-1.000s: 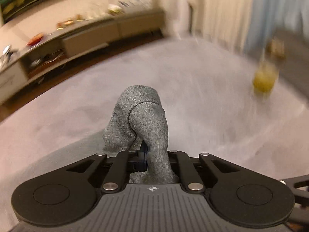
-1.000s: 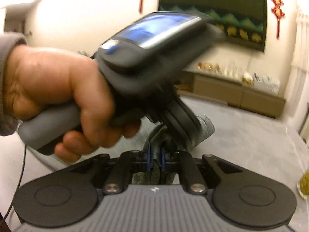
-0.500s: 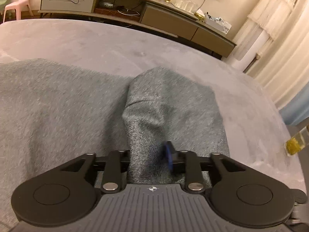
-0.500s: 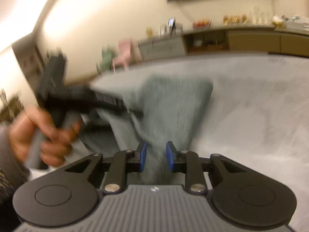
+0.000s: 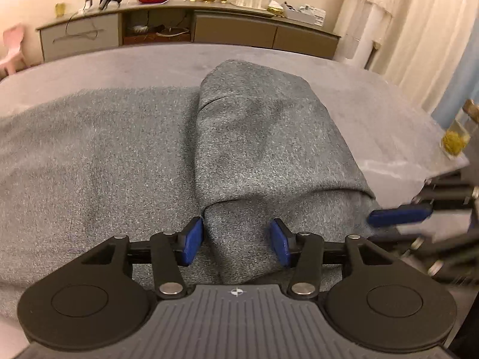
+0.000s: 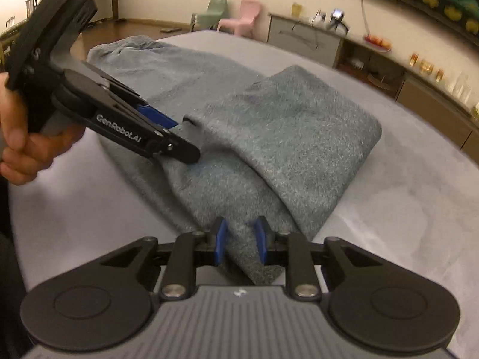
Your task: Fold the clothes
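One big bench (image 5: 125, 62) w/ pale grey velvety cover carries everything. One grey-green knitted garment (image 5: 263, 137) lies flat across it, one end folded back over the rest so a doubled flap sits on top; same flap in right wrist view (image 6: 293, 137). One long low sideboard (image 5: 233, 30) against far wall, small items on top, too small to name. Two small plastic chairs in right view, one green (image 6: 214, 12), one pink (image 6: 245, 15). One clear jar w/ yellow contents (image 5: 455, 140) at bench's right edge.

Two tongs. Left tongs (image 5: 236, 240): blue pads spread abt halfway, jaws opening; garment's lower corner lies between them, left pad touching a fold edge, right pad just clear of cloth, no pinch. Same tool in right view (image 6: 179, 137), held by one hand (image 6: 27, 146), tips at flap's near corner. Right tongs (image 6: 239, 240): narrow gap, a strip of garment's edge runs up between pads; cloth fills the gap, looks lightly pinched. Its blue tip shows blurred in left view (image 5: 398, 214), beside garment's right edge.
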{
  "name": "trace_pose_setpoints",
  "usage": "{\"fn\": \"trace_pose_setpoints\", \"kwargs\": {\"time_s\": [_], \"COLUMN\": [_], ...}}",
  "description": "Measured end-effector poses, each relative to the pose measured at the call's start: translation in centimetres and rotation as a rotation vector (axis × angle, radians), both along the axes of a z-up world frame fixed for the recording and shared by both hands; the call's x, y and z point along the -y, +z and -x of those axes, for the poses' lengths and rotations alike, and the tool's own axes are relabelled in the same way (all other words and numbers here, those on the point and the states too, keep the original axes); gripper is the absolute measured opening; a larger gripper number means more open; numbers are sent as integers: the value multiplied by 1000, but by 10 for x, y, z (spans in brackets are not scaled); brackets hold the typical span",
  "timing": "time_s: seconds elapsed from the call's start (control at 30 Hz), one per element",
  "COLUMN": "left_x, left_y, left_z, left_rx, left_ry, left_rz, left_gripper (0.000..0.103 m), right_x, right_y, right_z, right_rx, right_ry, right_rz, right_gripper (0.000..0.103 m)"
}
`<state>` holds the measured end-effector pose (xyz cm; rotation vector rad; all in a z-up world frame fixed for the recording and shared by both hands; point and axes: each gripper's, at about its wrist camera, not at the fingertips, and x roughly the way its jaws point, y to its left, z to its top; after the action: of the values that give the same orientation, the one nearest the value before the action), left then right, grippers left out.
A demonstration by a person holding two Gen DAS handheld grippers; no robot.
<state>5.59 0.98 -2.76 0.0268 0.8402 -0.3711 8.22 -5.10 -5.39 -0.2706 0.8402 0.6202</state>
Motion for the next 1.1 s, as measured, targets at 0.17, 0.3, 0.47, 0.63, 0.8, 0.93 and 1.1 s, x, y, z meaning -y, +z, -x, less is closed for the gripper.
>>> {"fn": "trace_pose_setpoints", "kwargs": {"time_s": [0.17, 0.3, 0.47, 0.63, 0.8, 0.93, 1.1], "left_x": [-3, 5, -14, -47, -37, -37, -100], "left_y": [-4, -2, 13, 33, 6, 1, 22], "left_z": [2, 14, 11, -23, -58, -56, -28], "left_rx": [23, 25, 6, 36, -29, -36, 60], "left_ry": [-6, -70, -104, 10, 60, 61, 186], "left_rz": [37, 49, 114, 230, 156, 124, 164], "left_gripper": [53, 53, 54, 64, 62, 61, 62], "right_x": [51, 31, 47, 64, 15, 17, 22], "right_y": [26, -2, -6, 4, -10, -2, 15], "right_z": [-40, -81, -101, -62, -42, -43, -49], "right_rx": [-53, -34, 12, -157, -73, -24, 13], "right_ry": [-216, -271, -443, -431, -256, -248, -312], "right_rz": [-327, -155, -133, -330, -107, 31, 88], "right_gripper": [23, 18, 21, 65, 35, 30, 35]}}
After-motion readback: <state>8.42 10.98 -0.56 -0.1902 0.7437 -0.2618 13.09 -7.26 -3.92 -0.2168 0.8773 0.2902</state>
